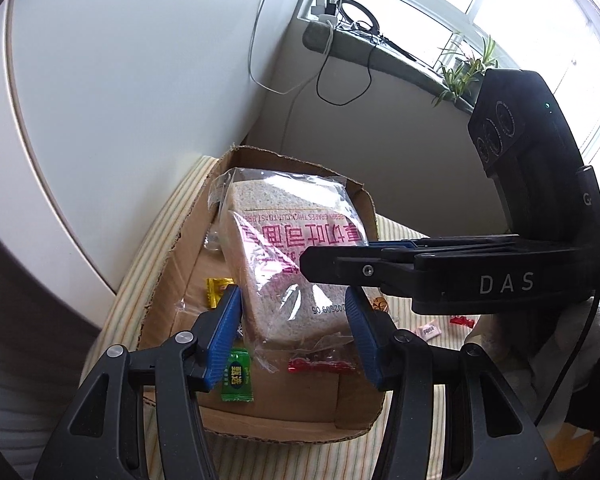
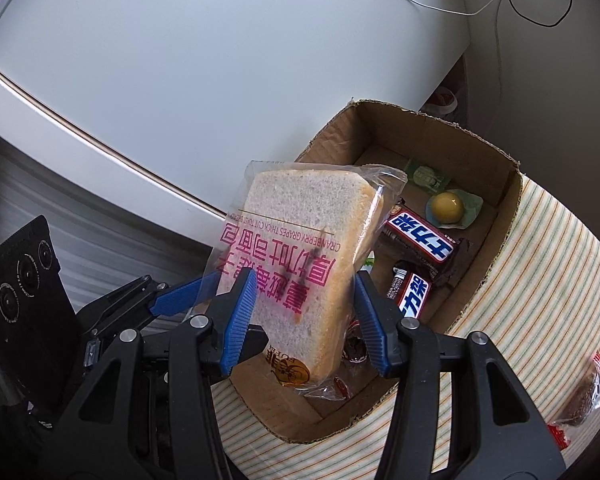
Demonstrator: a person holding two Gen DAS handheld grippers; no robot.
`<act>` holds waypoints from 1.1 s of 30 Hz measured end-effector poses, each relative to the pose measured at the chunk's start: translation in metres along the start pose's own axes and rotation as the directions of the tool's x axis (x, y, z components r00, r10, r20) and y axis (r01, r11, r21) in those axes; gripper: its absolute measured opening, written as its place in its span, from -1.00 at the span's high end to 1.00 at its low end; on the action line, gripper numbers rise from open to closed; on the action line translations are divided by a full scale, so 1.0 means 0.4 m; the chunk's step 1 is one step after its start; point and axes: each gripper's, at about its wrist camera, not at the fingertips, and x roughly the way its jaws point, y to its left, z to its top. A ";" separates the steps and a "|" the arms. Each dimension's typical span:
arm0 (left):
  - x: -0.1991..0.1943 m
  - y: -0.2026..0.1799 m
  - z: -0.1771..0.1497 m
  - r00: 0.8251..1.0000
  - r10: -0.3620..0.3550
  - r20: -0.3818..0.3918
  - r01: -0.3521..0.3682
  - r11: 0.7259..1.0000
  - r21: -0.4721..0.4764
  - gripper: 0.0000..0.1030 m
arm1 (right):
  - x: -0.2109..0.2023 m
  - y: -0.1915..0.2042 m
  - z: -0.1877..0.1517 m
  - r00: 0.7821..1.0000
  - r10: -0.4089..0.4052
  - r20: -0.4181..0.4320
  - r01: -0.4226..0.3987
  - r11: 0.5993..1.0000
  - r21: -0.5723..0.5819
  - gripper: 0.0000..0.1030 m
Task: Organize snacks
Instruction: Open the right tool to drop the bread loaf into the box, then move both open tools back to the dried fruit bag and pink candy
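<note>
A clear bag of sliced toast bread (image 1: 296, 264) with pink print hangs over an open cardboard box (image 1: 168, 280). My left gripper (image 1: 296, 336) is shut on the bag's lower end, blue pads on both sides. One finger (image 1: 340, 268) of the right gripper reaches in from the right against the bag. In the right wrist view the bread bag (image 2: 304, 240) is tilted, and my right gripper (image 2: 306, 320) is shut on it above the box (image 2: 496, 216). A blue finger (image 2: 180, 298) of the left gripper shows at the left.
The box holds two Snickers bars (image 2: 420, 236), a yellow round sweet (image 2: 446, 208), a green candy (image 1: 236, 376) and a red candy (image 1: 324, 366). A brown wrapped snack (image 2: 584, 396) and small candies (image 1: 462, 321) lie on the striped cloth (image 2: 540, 280). A white panel stands behind.
</note>
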 end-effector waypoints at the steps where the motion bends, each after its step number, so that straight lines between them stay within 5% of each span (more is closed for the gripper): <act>1: 0.003 0.000 0.001 1.000 0.002 0.000 -0.002 1.000 0.002 0.01 | 0.002 -0.001 0.001 1.000 -0.005 -0.003 0.005 1.000 -0.001 -0.01; 23: -0.002 -0.024 0.013 1.000 0.023 0.013 -0.023 0.999 0.035 0.01 | -0.092 -0.043 -0.020 0.995 -0.085 0.048 0.084 0.996 0.010 -0.02; 26: -0.001 -0.044 0.014 1.000 0.011 0.012 -0.011 0.999 0.046 0.01 | -0.122 -0.047 -0.031 0.989 -0.120 0.081 0.120 0.993 0.004 -0.36; 33: 0.008 -0.119 0.003 0.999 -0.040 0.004 0.039 0.993 0.115 0.01 | -0.206 -0.097 -0.077 0.970 -0.207 0.131 0.203 0.978 0.040 -0.40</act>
